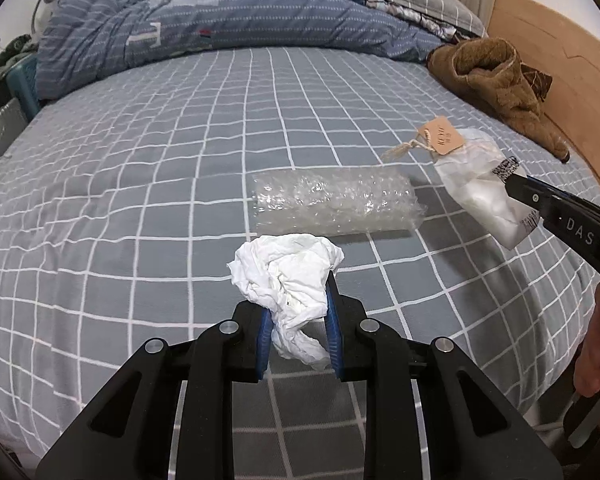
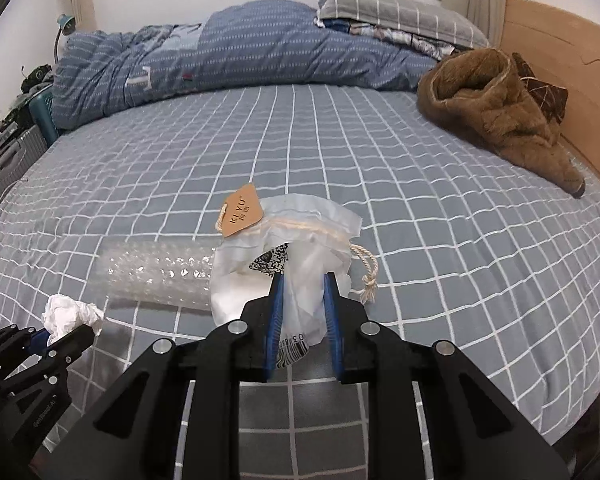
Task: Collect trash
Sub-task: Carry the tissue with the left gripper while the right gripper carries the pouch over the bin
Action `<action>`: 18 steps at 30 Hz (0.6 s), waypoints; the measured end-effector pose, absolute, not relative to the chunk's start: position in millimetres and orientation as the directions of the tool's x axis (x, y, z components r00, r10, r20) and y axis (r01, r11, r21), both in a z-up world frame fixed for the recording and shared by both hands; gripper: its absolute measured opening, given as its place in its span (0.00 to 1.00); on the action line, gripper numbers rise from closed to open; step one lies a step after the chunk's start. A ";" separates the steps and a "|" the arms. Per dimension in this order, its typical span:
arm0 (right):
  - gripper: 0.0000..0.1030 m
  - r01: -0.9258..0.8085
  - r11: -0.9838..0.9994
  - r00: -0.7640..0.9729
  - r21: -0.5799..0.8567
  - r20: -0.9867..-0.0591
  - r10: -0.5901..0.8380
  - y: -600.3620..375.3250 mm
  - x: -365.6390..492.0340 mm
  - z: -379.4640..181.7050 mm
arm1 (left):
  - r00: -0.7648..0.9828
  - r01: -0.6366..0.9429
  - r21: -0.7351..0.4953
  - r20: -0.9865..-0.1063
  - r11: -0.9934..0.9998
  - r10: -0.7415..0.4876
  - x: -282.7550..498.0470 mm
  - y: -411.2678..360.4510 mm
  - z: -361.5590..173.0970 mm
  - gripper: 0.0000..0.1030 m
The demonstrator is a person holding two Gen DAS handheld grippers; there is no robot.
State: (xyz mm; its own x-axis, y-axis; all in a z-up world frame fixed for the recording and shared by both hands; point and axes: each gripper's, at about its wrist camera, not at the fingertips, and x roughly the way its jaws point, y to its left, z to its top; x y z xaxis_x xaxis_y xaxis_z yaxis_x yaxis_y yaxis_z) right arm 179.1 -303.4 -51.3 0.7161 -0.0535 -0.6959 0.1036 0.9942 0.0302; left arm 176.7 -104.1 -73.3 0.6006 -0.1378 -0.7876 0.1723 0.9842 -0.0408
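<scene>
Trash comes in three pieces here, and two of them are already in the grippers. A crumpled white tissue is pinched between the blue pads of the left gripper, most of the wad bulging above the fingertips and a twisted tail hanging below them, near the front edge of the bed. The right gripper is clamped on a thin white plastic bag with a barcode label; a brown paper tag and a length of twine hang from the bag's top. The bag looks raised a little off the sheet toward the bed's front right, though whether its lower end has cleared the fabric I cannot tell. Between the two, a clear roll of bubble wrap lies flat on the checked sheet, untouched, roughly mid-bed toward the front.

Further back, a brown fleece garment sits by the wooden headboard at the right edge, and a folded blue duvet runs along the far edge.

The risks, as I judge them: the tissue is held only by a soft fold, so a quick swing could let it slide out. The bag is slick and gripped near one end, so it may slip, and the dangling tag or twine could catch on the roll and drag it along. No bin is in view.
</scene>
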 end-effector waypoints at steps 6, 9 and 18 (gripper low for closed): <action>0.18 0.122 0.992 0.738 0.035 -0.671 -0.067 -312.2 156.9 -38.4 | 0.619 0.159 -0.058 -0.772 0.986 -0.145 162.2 -93.5 -62.9 0.21; 0.18 0.129 0.991 0.744 0.036 -0.664 -0.073 -315.2 143.7 -35.1 | 0.627 0.151 -0.054 -0.767 0.987 -0.137 153.5 -90.4 -59.3 0.21; 0.18 0.137 0.990 0.759 0.017 -0.645 -0.094 -314.7 110.5 -26.3 | 0.632 0.126 -0.054 -0.766 0.991 -0.122 128.0 -79.3 -57.3 0.21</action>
State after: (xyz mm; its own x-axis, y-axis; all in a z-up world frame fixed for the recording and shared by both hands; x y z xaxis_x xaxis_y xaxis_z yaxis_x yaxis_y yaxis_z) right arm 110.5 -314.7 -26.3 0.7586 -0.0939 -0.6447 0.1368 0.9905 0.0167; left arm 128.0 -79.3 -57.3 0.6317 -0.1223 -0.7655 0.1264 0.9905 -0.0539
